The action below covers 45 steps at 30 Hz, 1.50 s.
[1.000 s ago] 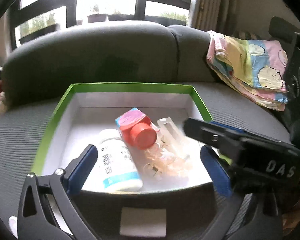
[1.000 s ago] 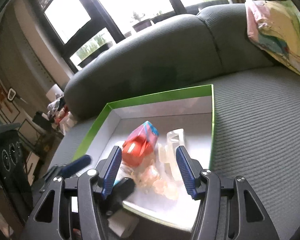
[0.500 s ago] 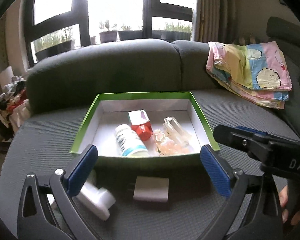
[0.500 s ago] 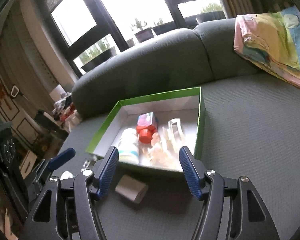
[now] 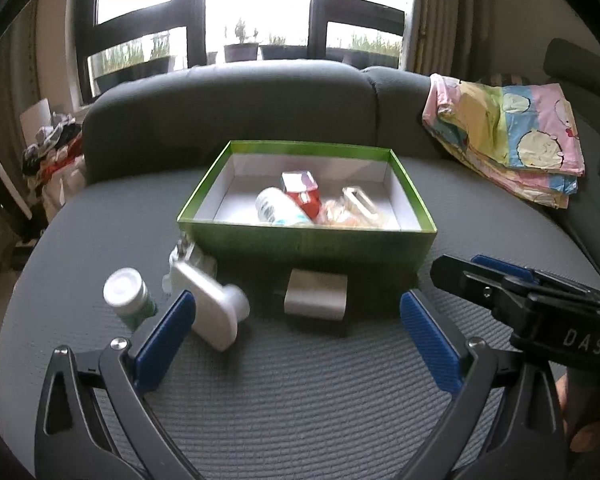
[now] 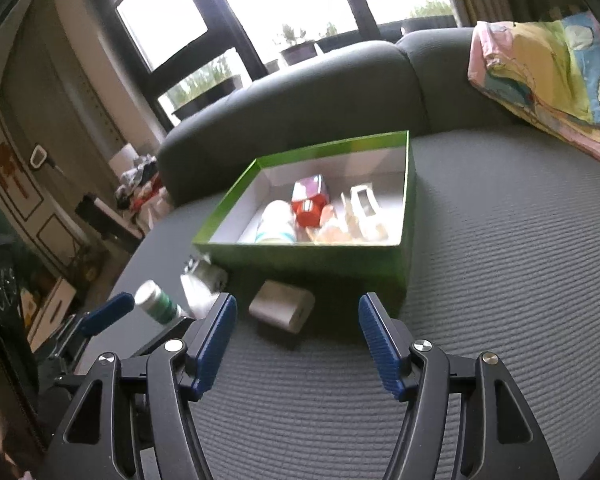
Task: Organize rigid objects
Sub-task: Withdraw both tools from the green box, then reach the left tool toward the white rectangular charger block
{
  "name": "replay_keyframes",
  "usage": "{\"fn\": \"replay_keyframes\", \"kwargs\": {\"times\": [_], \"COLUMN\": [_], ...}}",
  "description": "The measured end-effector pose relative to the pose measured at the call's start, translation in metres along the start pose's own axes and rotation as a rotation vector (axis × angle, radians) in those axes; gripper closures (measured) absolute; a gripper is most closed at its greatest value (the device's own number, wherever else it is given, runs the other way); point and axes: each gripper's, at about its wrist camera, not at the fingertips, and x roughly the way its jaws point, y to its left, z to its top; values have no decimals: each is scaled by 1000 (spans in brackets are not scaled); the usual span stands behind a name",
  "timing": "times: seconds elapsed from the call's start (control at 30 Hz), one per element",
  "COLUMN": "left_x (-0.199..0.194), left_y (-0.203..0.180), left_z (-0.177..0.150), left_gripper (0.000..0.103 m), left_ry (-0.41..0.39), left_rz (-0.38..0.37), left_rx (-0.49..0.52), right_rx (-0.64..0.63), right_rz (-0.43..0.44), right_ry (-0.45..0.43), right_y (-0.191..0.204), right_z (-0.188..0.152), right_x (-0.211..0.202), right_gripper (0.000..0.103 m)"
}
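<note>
A grey ribbed-fabric sofa (image 5: pixel 300 380) carries a green-walled, white-lined cardboard box (image 5: pixel 308 240), holding a white bottle with a teal band (image 5: pixel 278 208), a red-capped container (image 5: pixel 304 192) and clear plastic pieces (image 5: pixel 356 206). Just in front of the box lie a white curved plastic device (image 5: pixel 212 312), a white rectangular block (image 5: pixel 316 298) and a white-lidded green jar (image 5: pixel 128 298). Nearer than these, the left gripper (image 5: pixel 298 340) and right gripper (image 6: pixel 296 340) hover, jaws spread, pinching nothing.
</note>
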Motion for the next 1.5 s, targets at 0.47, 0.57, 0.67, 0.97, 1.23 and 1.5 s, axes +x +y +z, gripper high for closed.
{"fn": "replay_keyframes", "kwargs": {"times": [0.47,0.57,0.67,0.97,1.23,1.5], "left_x": [25,23,14,12,19,53], "left_y": [20,33,52,95,75,46], "left_z": [-21,-25,-29,-42,-35,-15], "left_gripper": [1,1,1,1,4,17], "left_ry": [93,113,111,159,160,162], "left_rz": [0,-10,-49,-151,-421,-478], "left_rx": [-24,-47,-89,-237,-291,-286], "right_rx": [-14,-23,-39,-118,-166,-225], "right_rz": [-32,-37,-26,-5,-9,7], "right_ry": [82,96,108,157,192,238], "right_y": [-8,-9,-6,15,20,16], "right_z": [-18,-21,-25,-37,-43,-40], "right_x": [30,32,34,44,53,68], "right_gripper": [37,37,37,37,37,37]}}
